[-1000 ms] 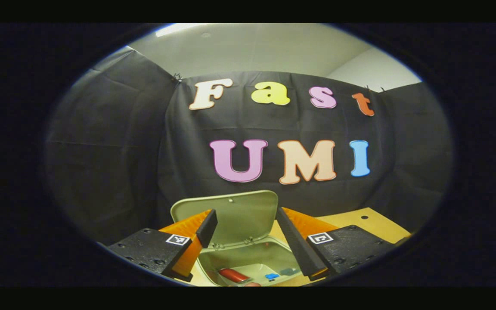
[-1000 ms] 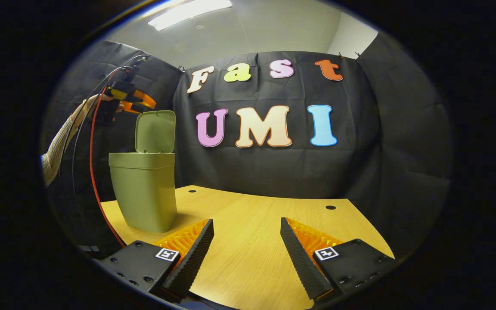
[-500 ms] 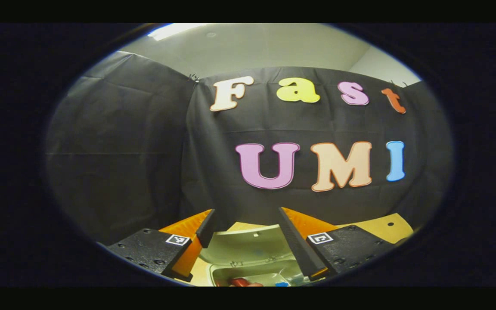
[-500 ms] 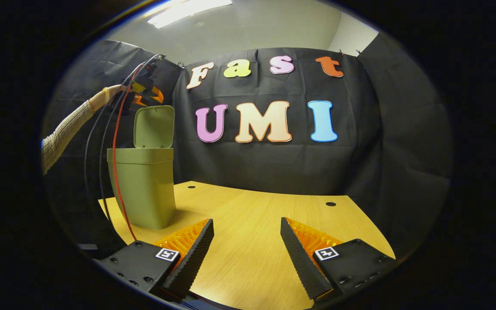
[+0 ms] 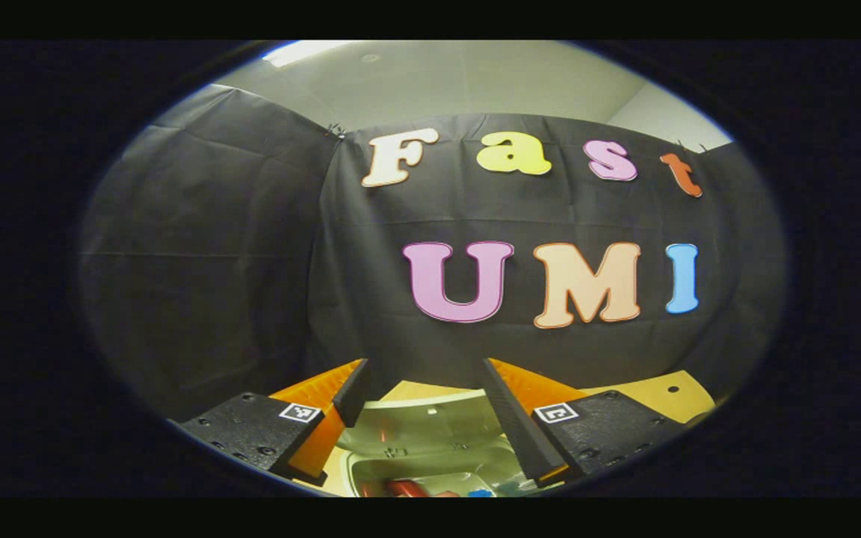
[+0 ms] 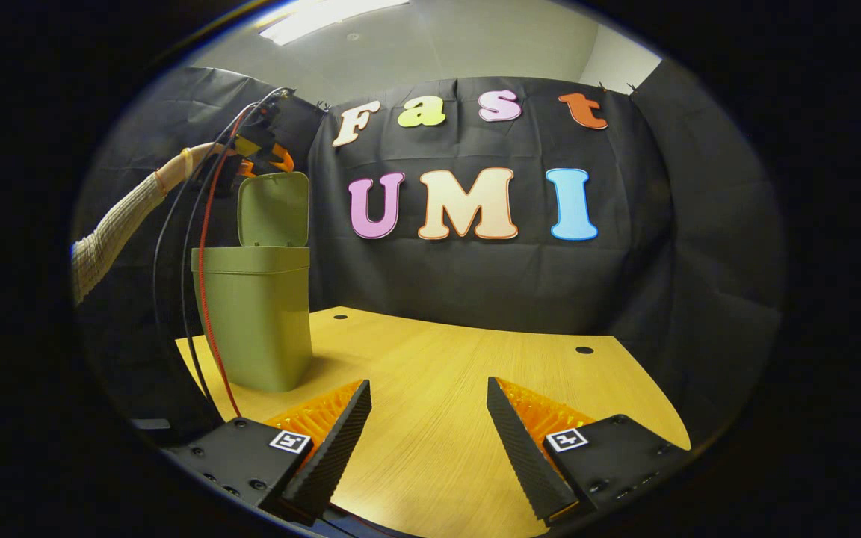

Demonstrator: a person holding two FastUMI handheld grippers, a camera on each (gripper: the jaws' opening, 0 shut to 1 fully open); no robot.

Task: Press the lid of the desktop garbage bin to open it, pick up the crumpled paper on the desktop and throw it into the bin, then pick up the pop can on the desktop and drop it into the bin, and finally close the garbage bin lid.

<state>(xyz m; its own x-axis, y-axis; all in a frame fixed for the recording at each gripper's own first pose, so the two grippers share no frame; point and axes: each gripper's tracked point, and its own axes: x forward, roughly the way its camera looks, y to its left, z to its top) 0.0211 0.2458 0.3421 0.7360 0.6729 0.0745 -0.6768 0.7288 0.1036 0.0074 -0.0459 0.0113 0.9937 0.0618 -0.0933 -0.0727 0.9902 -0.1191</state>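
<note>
The olive green bin (image 6: 255, 321) stands on the wooden table (image 6: 438, 359) at its left, with the lid (image 6: 273, 209) upright and open. My left gripper (image 6: 262, 153) hangs just above the lid's top edge, held by a hand in a knitted sleeve (image 6: 116, 232). In the left gripper view that gripper (image 5: 423, 368) is open, with the lid (image 5: 423, 418) below and between its fingers. A red pop can (image 5: 406, 489) lies inside the bin. My right gripper (image 6: 427, 387) is open and holds nothing, low over the table to the right of the bin.
Red and black cables (image 6: 202, 299) hang from the left gripper down past the bin's left side. The table has small round holes (image 6: 584, 350) near its back edge. The black cloth wall stands close behind the bin.
My left gripper has risen and moved forward over the lid's top edge, so the lid and bin sit lower in its view. The right gripper has hardly shifted.
</note>
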